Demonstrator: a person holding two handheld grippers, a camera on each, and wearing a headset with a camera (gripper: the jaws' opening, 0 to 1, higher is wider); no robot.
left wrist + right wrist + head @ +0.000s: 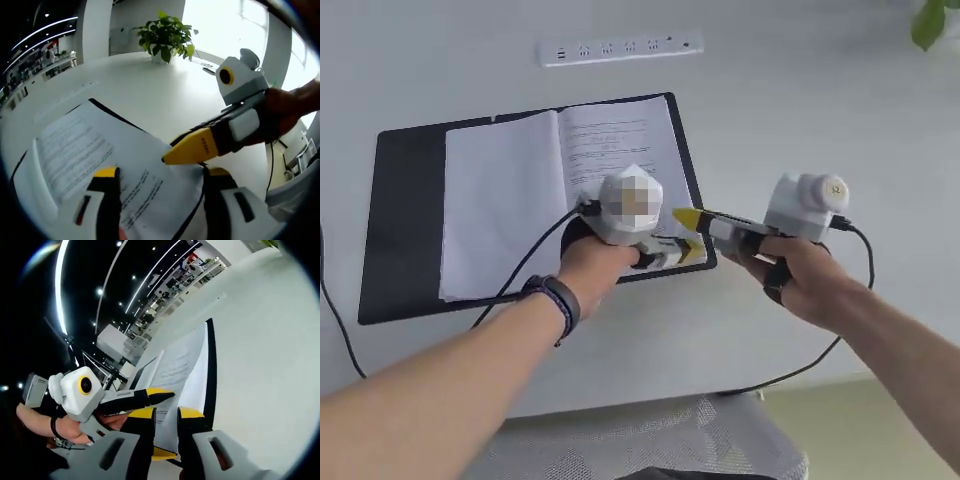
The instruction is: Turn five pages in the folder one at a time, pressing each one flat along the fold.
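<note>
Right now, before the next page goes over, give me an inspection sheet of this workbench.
Surface: white table.
Job's things: black folder lies open; a page that looks blank on its left, printed page on its right.
Clutter: white power strip near the far edge.
Grippers: left gripper open over the printed page's near corner; right gripper with jaws narrowly apart, holding nothing, tip close to the left one.
Cables: left gripper's cable crosses the folder; right gripper's cable hangs off the near edge.
Surroundings: potted plant, mesh chair.
</note>
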